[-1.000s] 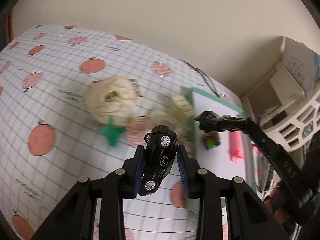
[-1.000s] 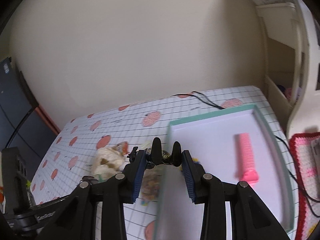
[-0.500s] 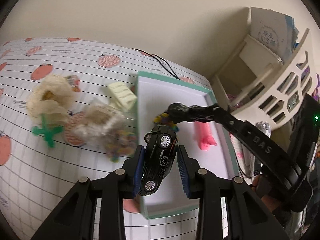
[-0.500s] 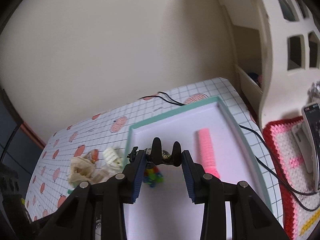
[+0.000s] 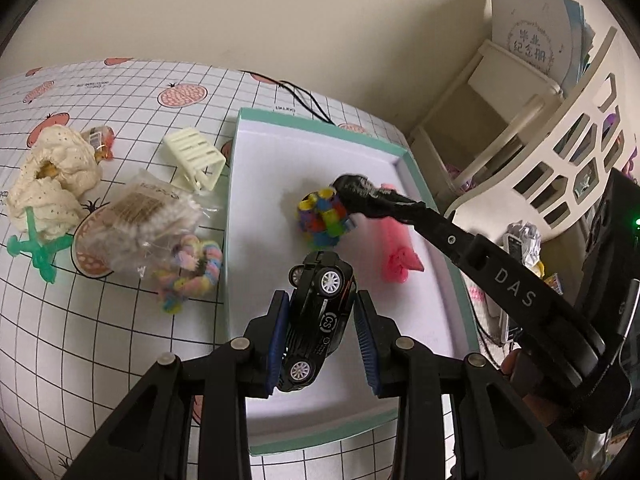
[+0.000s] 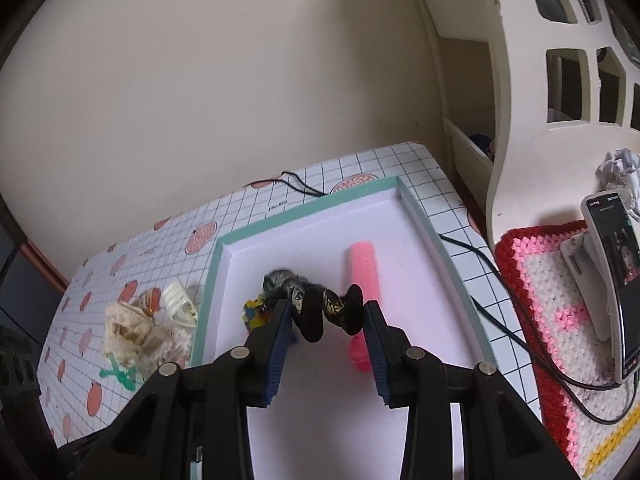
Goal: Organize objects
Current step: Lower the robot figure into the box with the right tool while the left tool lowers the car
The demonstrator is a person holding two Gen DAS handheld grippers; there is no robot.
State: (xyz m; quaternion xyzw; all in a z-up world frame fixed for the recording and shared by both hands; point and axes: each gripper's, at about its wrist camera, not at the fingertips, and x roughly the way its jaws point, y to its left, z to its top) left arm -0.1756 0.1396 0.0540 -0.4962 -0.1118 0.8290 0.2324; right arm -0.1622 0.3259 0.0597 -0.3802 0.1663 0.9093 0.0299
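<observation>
Cream wall backs a desk (image 5: 132, 344) covered in a white grid-lined cloth printed with pink fruit; a black cable (image 5: 304, 98) trails off its far edge, and a white cut-out shelf unit (image 5: 568, 132) stands just beside it on the right. On the cloth lies a shallow mint-rimmed tray (image 5: 236, 208) with a pale floor.

Over the near part of that tray the left claw (image 5: 322, 336) is clamped on a black toy car (image 5: 320, 320), gripped across its roof and underside so the wheels face the camera, nose pointing away. It looks small, rigid and glossy, probably light, so the ribbed blue pads should hold it; a grip on the flat sides seems steadier than on the rounded nose.

The right claw (image 6: 326, 320) hangs over the tray's middle with a dark, gold-patterned soft bundle between its jaws, possibly a fabric hair tie; I cannot tell whether the pads pinch it or it only hangs there. It would likely be limp and light, best taken by its thick middle.

Already in the tray are a multicoloured bead ball (image 5: 322, 216) and a pink roller-like piece (image 5: 394, 248). Outside it, to the left, wait a cream hair claw clip (image 5: 196, 158), a clear bag of cotton swabs (image 5: 136, 220), pastel hair ties (image 5: 196, 268), a cream lacy bundle (image 5: 52, 180) and a green plastic cross-shaped piece (image 5: 36, 246).
</observation>
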